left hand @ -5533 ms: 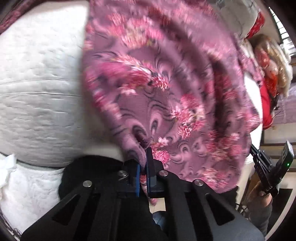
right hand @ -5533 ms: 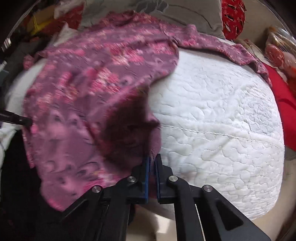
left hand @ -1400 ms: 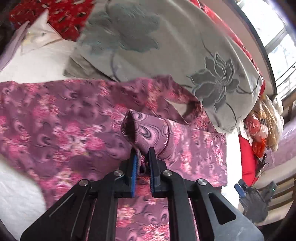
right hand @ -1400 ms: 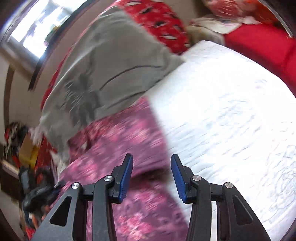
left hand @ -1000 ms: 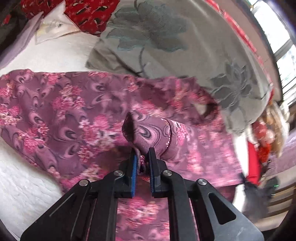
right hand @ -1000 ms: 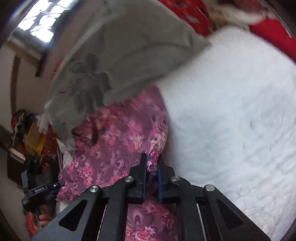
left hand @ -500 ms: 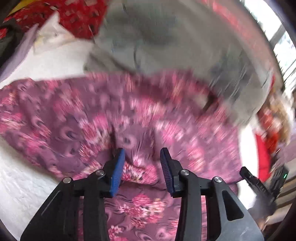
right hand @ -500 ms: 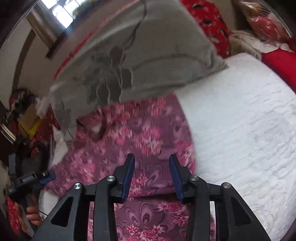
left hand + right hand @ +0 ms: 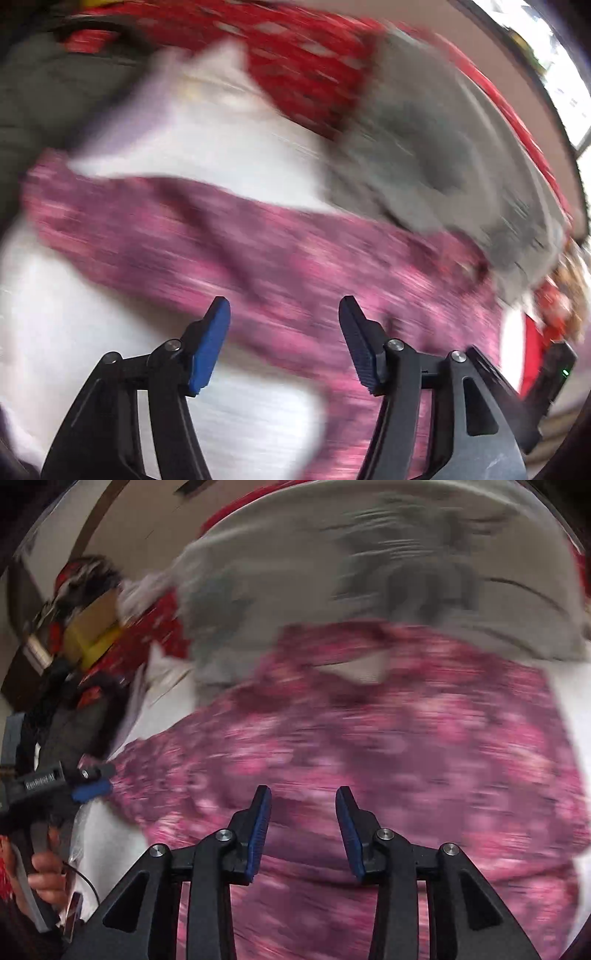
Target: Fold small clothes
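A purple garment with pink flowers (image 9: pixel 280 258) lies spread on the white quilted bed (image 9: pixel 55 332); both views are motion-blurred. My left gripper (image 9: pixel 284 314) is open and empty, above the garment's left part, near its lower edge. My right gripper (image 9: pixel 303 797) is open and empty above the garment's (image 9: pixel 406 746) middle. The left gripper also shows in the right wrist view (image 9: pixel 88 782), at the garment's left end, held by a hand.
A grey flowered pillow (image 9: pixel 369 572) lies behind the garment and overlaps its far edge. Red patterned cloth (image 9: pixel 306 66) and clutter (image 9: pixel 85 627) lie beyond at the far left. The white quilt (image 9: pixel 576 709) shows right of the garment.
Both grippers let go of the garment's folded parts and opened. The left jaws opened wider in the last half second. Both cameras swung fast, the left one leftward toward the sleeve end.
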`<action>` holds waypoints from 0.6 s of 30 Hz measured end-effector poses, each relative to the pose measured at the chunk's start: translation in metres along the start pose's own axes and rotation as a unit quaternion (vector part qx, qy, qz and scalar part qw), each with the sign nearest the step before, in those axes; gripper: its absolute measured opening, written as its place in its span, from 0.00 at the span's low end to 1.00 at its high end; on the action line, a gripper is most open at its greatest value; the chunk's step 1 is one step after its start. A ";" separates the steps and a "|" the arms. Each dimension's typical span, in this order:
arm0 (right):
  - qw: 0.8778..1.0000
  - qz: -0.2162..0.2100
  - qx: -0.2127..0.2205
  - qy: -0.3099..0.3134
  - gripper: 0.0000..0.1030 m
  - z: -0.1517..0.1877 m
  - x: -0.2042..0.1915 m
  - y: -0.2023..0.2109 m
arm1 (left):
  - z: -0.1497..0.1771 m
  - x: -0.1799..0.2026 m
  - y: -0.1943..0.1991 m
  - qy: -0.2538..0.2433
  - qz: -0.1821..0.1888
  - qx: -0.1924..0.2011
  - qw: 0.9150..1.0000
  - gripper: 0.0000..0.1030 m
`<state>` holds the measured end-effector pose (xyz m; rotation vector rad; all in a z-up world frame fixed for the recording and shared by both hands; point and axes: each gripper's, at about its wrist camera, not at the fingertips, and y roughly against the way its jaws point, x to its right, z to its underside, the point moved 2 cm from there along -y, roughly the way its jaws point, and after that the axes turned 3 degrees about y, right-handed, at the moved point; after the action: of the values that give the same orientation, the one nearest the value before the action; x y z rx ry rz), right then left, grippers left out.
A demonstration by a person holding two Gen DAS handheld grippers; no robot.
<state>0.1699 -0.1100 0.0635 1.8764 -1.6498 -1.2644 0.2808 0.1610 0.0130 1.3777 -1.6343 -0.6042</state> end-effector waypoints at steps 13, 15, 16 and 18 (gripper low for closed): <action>0.991 0.037 0.007 0.127 0.61 0.041 -0.088 -0.074 | -0.044 -0.181 -0.015 0.085 -0.099 0.005 0.991 0.60; 0.991 0.031 0.005 0.132 0.65 0.040 -0.091 -0.077 | -0.050 -0.178 -0.026 0.085 -0.111 0.008 0.990 0.60; 0.990 0.033 0.005 0.135 0.66 0.040 -0.093 -0.078 | -0.053 -0.176 -0.032 0.088 -0.113 0.009 0.990 0.60; 0.989 0.036 0.004 0.142 0.70 0.038 -0.097 -0.083 | -0.060 -0.178 -0.040 0.101 -0.107 0.018 0.989 0.60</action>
<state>0.1983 0.0123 0.0195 1.8813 -1.5575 -0.9133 0.3507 0.3302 -0.0460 1.5990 -1.3524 -0.5408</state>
